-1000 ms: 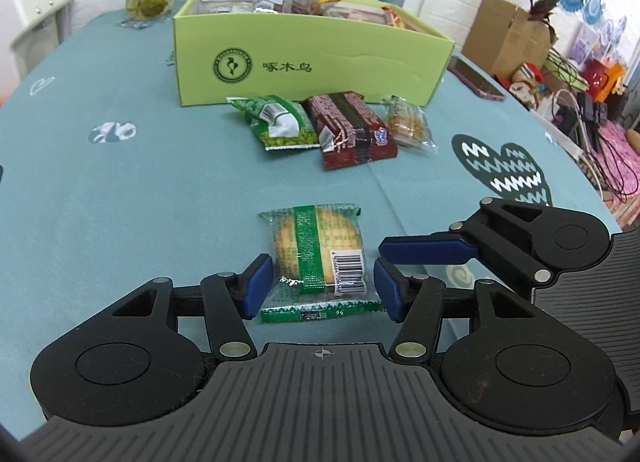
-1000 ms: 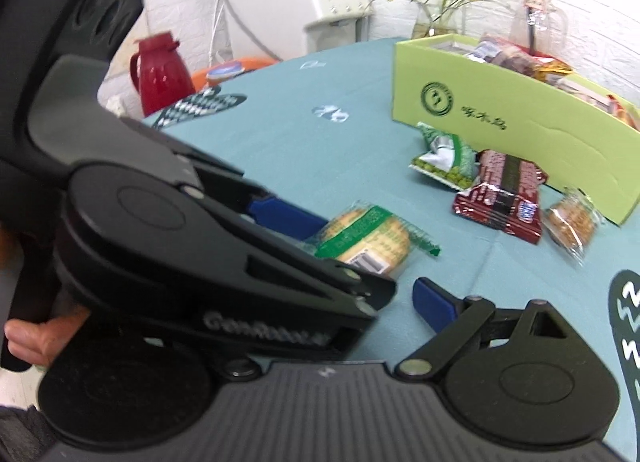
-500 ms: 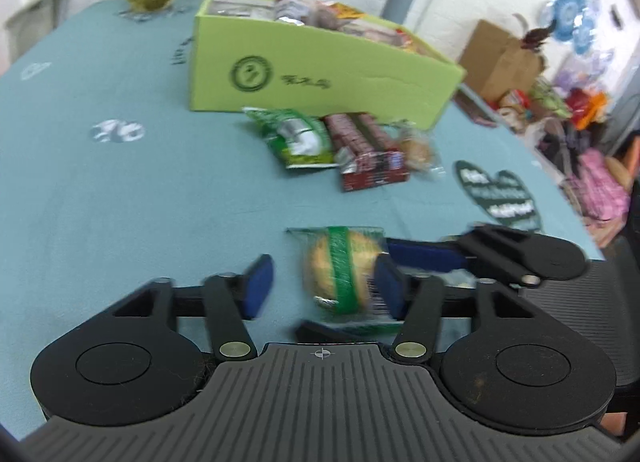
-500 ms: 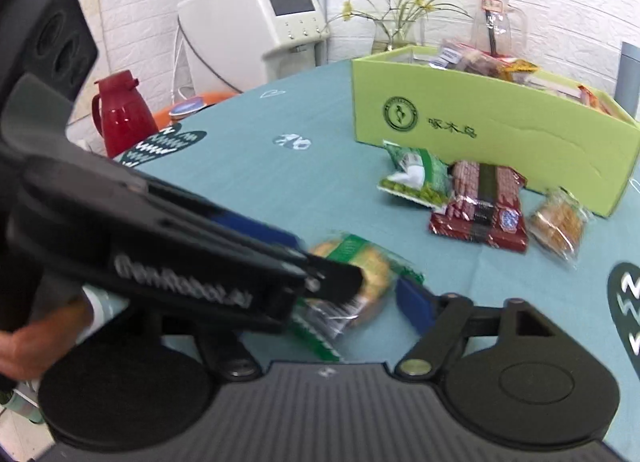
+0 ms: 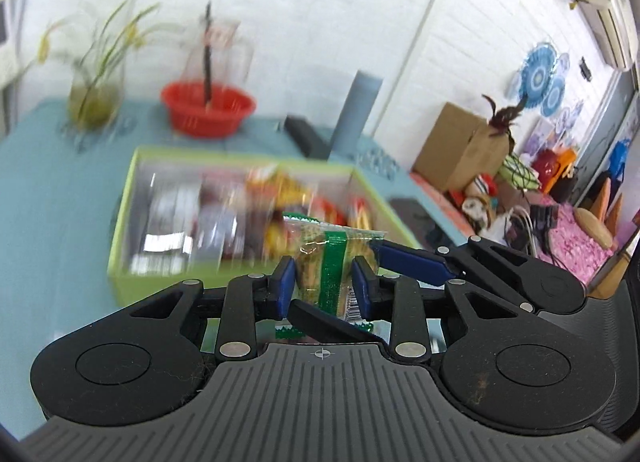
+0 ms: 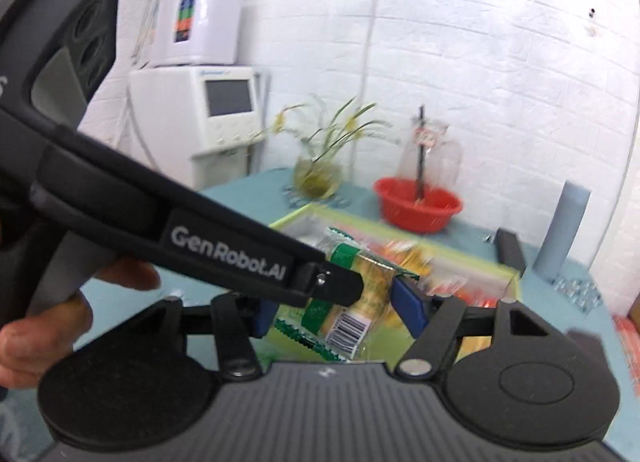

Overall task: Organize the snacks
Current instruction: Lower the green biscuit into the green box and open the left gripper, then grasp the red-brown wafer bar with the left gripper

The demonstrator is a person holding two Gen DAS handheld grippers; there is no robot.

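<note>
Both grippers on 1 snack, up over the box

I see the teal table, then the green box of snacks; above its near wall my left gripper and right gripper, jaws just closing, both pinch the green-striped biscuit packet.

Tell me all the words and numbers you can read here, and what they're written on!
"GenRobot.AI": white letters on the black arm of the left gripper, seen from the right wrist camera.
Barcode on the cookie packet: its digits are too small to read.
Red tag on the glass pitcher: blurred, unreadable.
Wrappers in the green box: blurred, unreadable.
</note>
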